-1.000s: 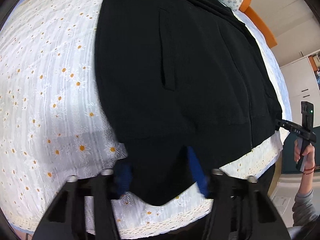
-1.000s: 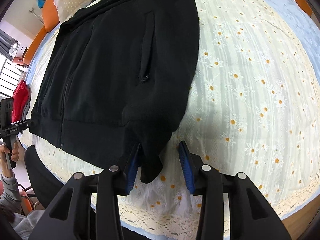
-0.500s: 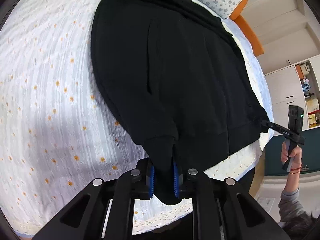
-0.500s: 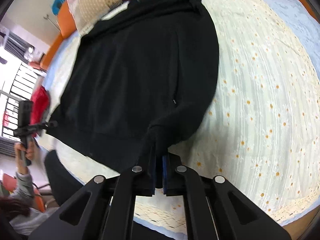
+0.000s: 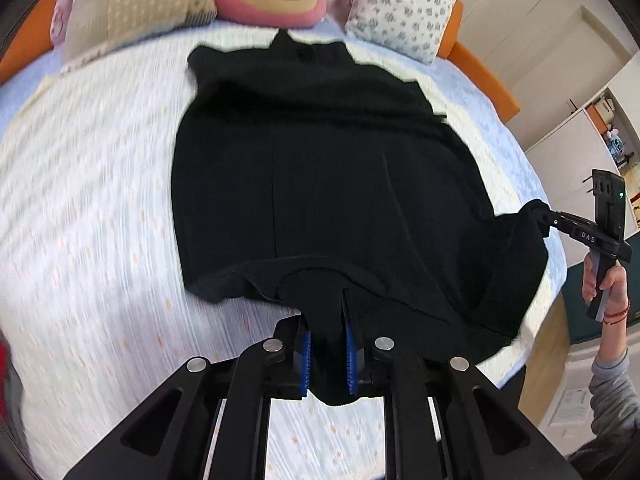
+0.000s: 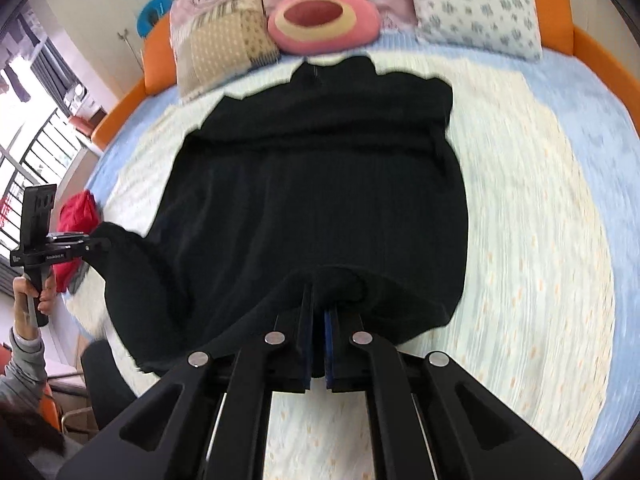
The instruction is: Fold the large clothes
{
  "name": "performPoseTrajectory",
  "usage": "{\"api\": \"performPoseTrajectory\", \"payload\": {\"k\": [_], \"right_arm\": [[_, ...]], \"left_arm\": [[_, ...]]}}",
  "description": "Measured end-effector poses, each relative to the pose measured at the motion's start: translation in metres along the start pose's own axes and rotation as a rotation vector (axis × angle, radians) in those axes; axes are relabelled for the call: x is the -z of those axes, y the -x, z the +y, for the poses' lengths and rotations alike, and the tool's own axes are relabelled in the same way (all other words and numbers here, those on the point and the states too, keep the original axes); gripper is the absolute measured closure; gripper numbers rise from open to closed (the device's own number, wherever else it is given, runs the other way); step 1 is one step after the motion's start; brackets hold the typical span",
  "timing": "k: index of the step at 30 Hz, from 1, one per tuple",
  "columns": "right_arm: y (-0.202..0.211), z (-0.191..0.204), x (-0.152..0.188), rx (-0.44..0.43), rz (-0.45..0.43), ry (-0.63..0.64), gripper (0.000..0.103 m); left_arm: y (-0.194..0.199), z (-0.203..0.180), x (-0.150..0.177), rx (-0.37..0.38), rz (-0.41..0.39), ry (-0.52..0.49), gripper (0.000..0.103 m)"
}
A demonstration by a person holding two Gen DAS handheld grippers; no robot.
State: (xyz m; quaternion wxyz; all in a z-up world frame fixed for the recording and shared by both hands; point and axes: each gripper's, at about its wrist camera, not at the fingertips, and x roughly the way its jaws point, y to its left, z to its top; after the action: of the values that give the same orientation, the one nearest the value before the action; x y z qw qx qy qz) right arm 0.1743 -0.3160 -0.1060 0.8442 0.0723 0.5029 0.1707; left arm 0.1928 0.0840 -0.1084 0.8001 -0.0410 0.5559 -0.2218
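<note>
Black cloth fills both views: one jacket [image 5: 328, 184] lies spread on the bed [image 5: 88, 208], its near hem lifted at two corners. The left gripper [image 5: 327, 356] pinches one hem corner between its blue pads; the right gripper [image 6: 318, 344], jaws pressed nearly together, pinches the other. Three pillows [image 6: 476, 4] and one pink plush cushion [image 6: 324, 20] line the headboard.

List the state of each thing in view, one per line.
Left gripper: shut on the jacket's hem corner.
Right gripper: shut on the other hem corner.
Black jacket: hem lifted, upper part flat on the bed.
Bedspread: spread flat.
Pink plush cushion: lying at the headboard.
</note>
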Motion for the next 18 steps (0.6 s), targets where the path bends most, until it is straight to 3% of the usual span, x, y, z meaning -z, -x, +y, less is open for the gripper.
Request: {"api": "performPoseTrajectory", "payload": {"k": [8, 18], "right_arm": [[-0.002, -0.018, -0.092, -0.029, -0.102, -0.055, 0.099], [-0.019, -0.052, -0.203, -0.015, -0.217, -0.135, 0.099]], "left_arm": [[0.001, 0.024, -0.092, 0.064, -0.034, 0.031, 0.085], [-0.022, 0.065, -0.211, -0.011, -0.065, 0.069, 0.085]]}}
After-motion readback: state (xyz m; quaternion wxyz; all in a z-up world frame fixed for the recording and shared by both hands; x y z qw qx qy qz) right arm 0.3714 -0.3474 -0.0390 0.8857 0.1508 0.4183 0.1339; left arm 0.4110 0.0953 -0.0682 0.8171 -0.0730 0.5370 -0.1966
